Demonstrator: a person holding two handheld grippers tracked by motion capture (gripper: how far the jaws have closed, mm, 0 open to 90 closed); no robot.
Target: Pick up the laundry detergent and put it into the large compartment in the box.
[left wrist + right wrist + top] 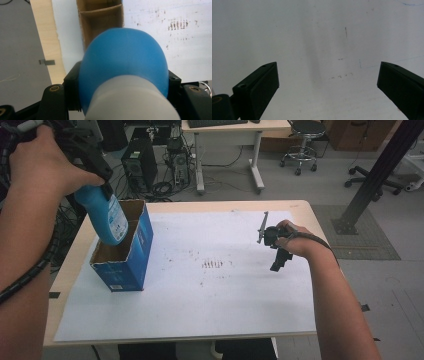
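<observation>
Work: putting the bottle (106,216) into the box (134,251).
Left gripper (123,82): its jaws are clenched on the bottle near the white cap.
Bottle: it hangs in the air, long axis tilted, bottom end down, just above the open top of the box.
Box: it stands upright at the left side of the desk (305,210), directly below the bottle.
Right gripper (277,251): its jaws are released and hold nothing; it is well apart, over the white paper (225,305).
Nearer hand: the left.

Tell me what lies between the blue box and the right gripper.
Bare white paper with small dark marks, seen in the high view, between the blue box and right gripper.
</observation>
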